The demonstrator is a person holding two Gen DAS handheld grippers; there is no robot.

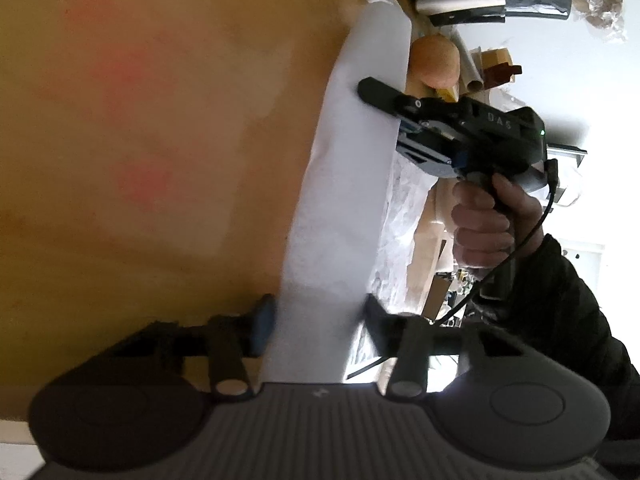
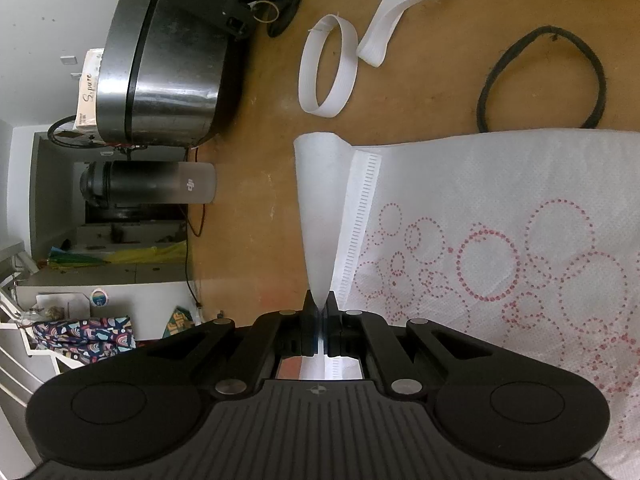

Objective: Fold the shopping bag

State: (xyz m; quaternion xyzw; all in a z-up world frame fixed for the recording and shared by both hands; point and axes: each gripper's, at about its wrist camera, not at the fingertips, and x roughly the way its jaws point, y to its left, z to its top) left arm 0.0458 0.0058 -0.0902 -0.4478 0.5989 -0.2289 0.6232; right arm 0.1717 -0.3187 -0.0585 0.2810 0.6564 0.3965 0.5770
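Note:
The shopping bag (image 2: 500,220) is white non-woven fabric with red dotted circles, lying flat on the wooden table (image 2: 248,208). My right gripper (image 2: 319,312) is shut on the bag's edge, which stands up as a lifted flap (image 2: 320,208). In the left wrist view the bag shows as a white strip (image 1: 344,184) running between my left gripper's fingers (image 1: 262,326). My left gripper (image 1: 316,324) has its jaws apart around that strip. The right gripper (image 1: 380,94) also shows there, pinching the strip's far end.
A steel cooker (image 2: 168,60) and a dark bottle (image 2: 160,188) stand at the table's edge. White strap loops (image 2: 330,66) and a black strap loop (image 2: 544,80) lie on the table beyond the bag. Clutter (image 1: 436,60) lies past the table.

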